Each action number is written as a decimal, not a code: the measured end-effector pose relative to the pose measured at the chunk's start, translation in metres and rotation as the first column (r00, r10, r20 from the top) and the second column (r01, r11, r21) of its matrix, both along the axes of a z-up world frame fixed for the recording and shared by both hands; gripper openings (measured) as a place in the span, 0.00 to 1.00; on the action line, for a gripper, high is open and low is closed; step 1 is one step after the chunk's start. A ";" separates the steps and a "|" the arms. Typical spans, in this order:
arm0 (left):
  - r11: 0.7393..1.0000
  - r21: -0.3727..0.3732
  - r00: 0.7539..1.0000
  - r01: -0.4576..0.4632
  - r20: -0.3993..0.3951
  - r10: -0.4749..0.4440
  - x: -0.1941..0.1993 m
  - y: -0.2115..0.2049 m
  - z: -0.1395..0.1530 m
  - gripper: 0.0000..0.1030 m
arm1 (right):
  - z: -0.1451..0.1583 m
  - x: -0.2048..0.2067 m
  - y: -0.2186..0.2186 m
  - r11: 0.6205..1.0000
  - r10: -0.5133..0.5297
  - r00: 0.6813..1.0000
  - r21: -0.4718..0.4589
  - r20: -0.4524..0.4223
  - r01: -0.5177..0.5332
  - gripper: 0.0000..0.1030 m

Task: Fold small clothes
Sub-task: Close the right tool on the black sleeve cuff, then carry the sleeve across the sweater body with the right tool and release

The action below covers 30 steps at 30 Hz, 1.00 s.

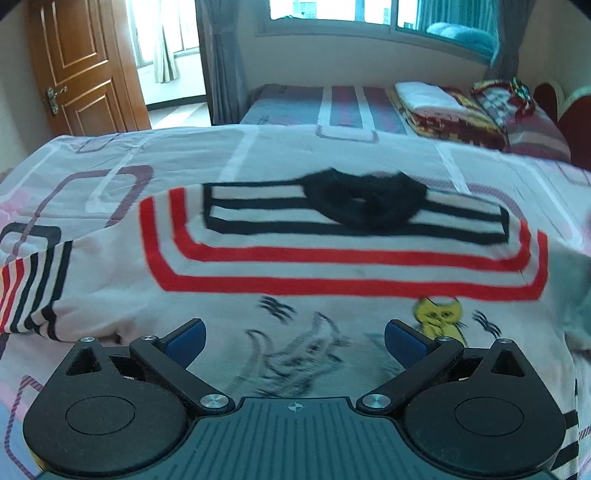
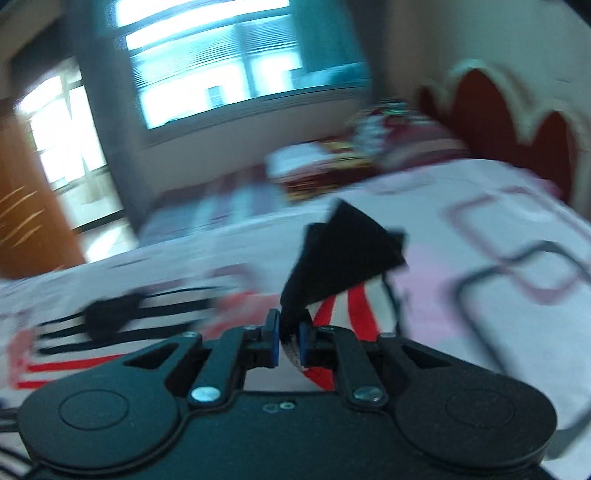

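Note:
A small white shirt (image 1: 332,266) with red and black stripes, a black collar (image 1: 365,203) and a yellow cartoon figure (image 1: 439,317) lies spread flat on the bed. In the left wrist view my left gripper (image 1: 294,338) hovers over the shirt's chest print, jaws wide apart, nothing between the blue pads. In the blurred right wrist view my right gripper (image 2: 288,345) is shut on a black-cuffed, red-striped sleeve (image 2: 343,251), which stands up bunched above the pads, lifted off the bed. The rest of the shirt (image 2: 110,321) trails to the left.
The bed has a pink and white sheet with rectangle patterns (image 1: 110,177). Folded blankets and a pillow (image 1: 461,110) are stacked at the far end by a red headboard (image 2: 517,129). A wooden door (image 1: 85,66) stands open at the left, a window (image 1: 369,14) behind.

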State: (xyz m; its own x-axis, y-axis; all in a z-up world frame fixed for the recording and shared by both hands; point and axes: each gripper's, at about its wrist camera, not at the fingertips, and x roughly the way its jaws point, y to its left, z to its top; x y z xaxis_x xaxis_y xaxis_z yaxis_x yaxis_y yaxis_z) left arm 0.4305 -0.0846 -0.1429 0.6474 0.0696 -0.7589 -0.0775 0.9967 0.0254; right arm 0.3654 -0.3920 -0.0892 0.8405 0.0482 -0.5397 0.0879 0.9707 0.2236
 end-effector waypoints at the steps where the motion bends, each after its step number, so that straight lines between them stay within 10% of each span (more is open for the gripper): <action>1: 1.000 -0.013 1.000 -0.003 0.001 0.003 0.001 0.008 0.001 1.00 | 0.001 0.005 0.024 0.999 0.050 0.999 0.008 -0.002 -0.050 0.10; 5: 0.997 -0.079 1.000 0.017 -0.019 -0.018 0.005 0.039 -0.001 1.00 | -0.022 0.022 0.109 0.977 0.213 0.975 0.045 -0.070 -0.210 0.10; 8: 0.991 -0.124 0.997 0.057 -0.049 -0.063 0.009 0.047 -0.010 1.00 | -0.051 0.032 0.148 0.956 0.291 0.940 0.091 -0.176 -0.279 0.28; 10: 0.984 -0.154 0.992 0.091 -0.074 -0.103 0.011 0.045 -0.015 1.00 | -0.059 0.029 0.163 0.954 0.299 0.929 0.088 -0.216 -0.287 0.57; 17: 0.931 -0.302 0.959 0.206 -0.125 -0.253 0.014 0.018 -0.032 0.99 | -0.024 -0.020 0.132 0.986 0.153 0.980 -0.045 -0.127 -0.160 0.71; 20: 0.897 -0.387 0.951 0.214 -0.126 -0.282 0.016 0.009 -0.043 0.43 | -0.023 -0.043 0.112 0.994 0.072 0.990 -0.076 -0.124 -0.082 0.77; 21: 0.879 -0.433 0.944 0.201 -0.156 -0.292 0.021 0.007 -0.050 0.39 | -0.026 -0.050 0.106 0.995 0.051 0.991 -0.078 -0.125 -0.061 0.77; 30: 0.859 -0.495 0.970 0.130 -0.117 -0.214 0.029 -0.020 -0.057 0.56 | -0.051 -0.060 0.056 0.995 -0.063 0.989 -0.087 -0.134 0.052 0.77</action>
